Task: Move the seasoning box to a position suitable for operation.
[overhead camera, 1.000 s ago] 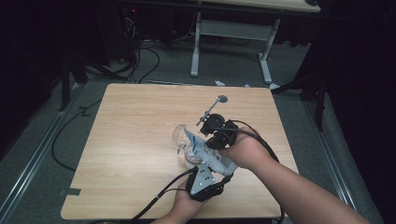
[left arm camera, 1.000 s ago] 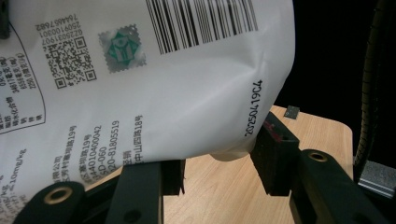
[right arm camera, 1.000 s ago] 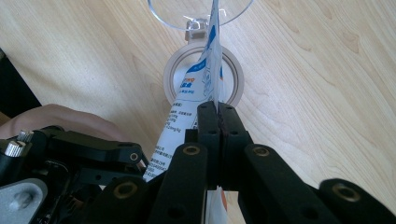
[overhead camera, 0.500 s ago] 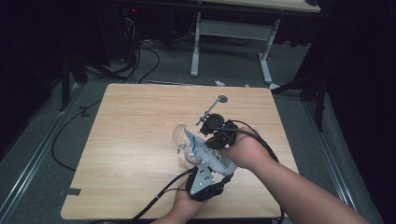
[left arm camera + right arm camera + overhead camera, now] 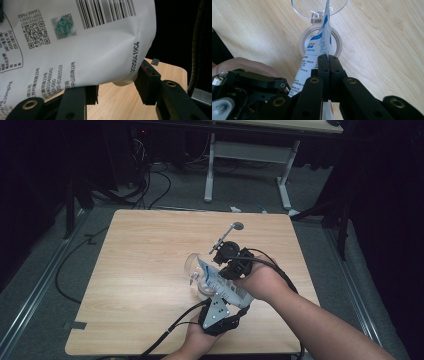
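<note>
Evidently a pouring step is in hand; the white printed plastic pouch (image 5: 223,285) is pinched by the right gripper (image 5: 328,58) above the clear round container (image 5: 320,6); the left gripper (image 5: 117,86) brackets its bottom, jaws apart, contact uncertain; tilting is called for next.

Dim room, grey carpet floor (image 5: 60,270), white-legged desk (image 5: 250,155) behind wooden table (image 5: 140,270)

- Premises: dim lab or test workspace.
- Wooden table (image 5: 150,270) stands on grey carpeted floor (image 5: 40,285).
- Loose cables (image 5: 150,185) trail across floor.
- Second desk, white metal legs (image 5: 210,170), stands behind.
</note>
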